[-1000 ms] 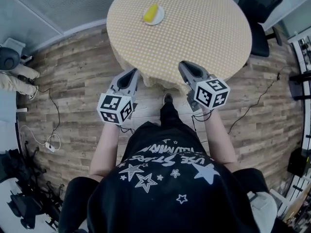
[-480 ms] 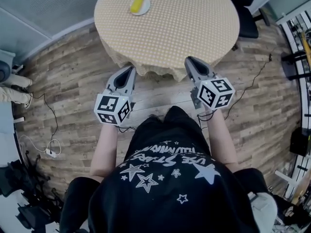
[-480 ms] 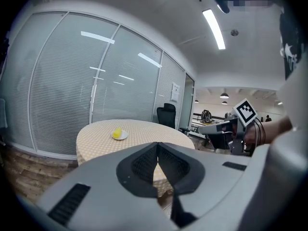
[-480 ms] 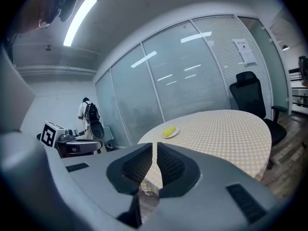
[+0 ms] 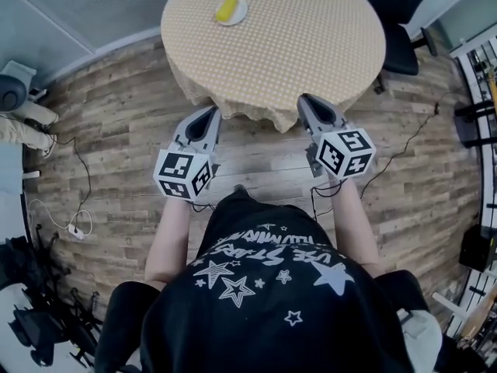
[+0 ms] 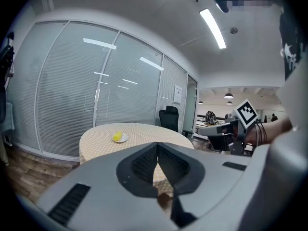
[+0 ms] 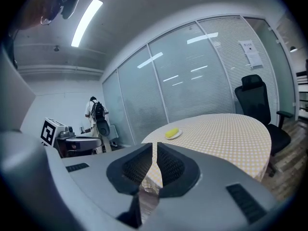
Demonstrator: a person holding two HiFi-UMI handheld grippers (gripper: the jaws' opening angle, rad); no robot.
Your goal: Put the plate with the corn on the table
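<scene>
A small white plate carrying a yellow corn cob rests on the far left part of the round table, which has a checked cloth. Both grippers hang just short of the table's near edge, well away from the plate. My left gripper is shut with nothing in it, and my right gripper is likewise shut and empty. In the left gripper view the plate lies beyond the closed gripper. The right gripper view shows the plate past the closed gripper.
A black office chair stands at the table's far right side. Cables trail over the wooden floor on the left. Glass walls with blinds run behind the table. A person with a backpack stands far off.
The table has slid slightly away in the head view, so the gripper tips no longer overlap its edge. Both grippers stay shut and level. The plate has not moved on the table.
</scene>
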